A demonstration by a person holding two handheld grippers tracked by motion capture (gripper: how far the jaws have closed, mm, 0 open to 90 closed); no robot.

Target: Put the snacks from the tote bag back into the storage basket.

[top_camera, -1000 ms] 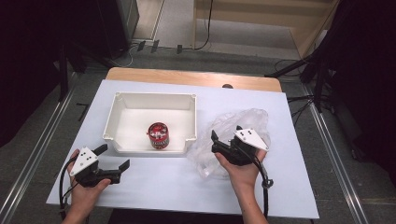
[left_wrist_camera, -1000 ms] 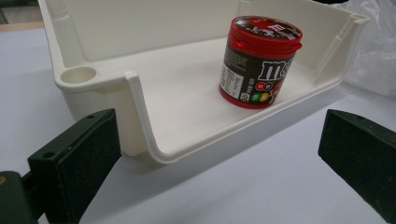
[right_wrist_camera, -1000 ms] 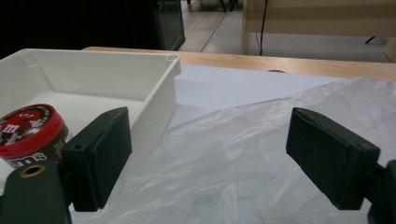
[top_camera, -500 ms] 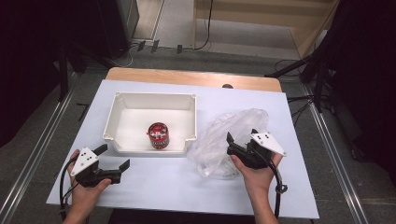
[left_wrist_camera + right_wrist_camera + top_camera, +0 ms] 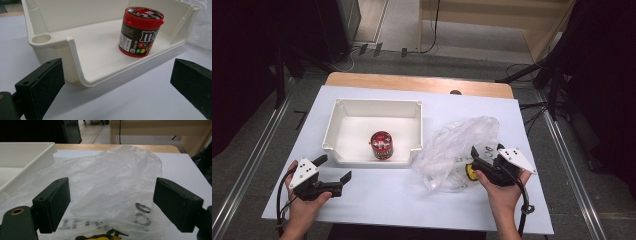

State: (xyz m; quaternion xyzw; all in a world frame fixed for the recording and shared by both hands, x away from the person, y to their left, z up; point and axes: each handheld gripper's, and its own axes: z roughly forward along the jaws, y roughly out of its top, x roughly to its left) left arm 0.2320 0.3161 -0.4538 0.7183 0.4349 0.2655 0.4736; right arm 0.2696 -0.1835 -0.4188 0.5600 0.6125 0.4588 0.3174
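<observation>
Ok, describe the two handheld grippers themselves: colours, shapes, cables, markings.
Both match. The left gripper and right gripper have black bodies, each topped by a pale grey three-cornered plate with small dark dots. The jaws are two thick, blocky black pads with a matte face; a round hole shows on one in each gripper view. A black cable loops from each body down by the wrist. No sleeves are visible.

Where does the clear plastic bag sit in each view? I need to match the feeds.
High view: clear plastic bag, right of centre, beside the white tray.
Left gripper view: a sliver at the top right corner, past the tray's far end.
Right gripper view: centre, ahead of the open jaws.
Shared landmark: the white tray.
</observation>
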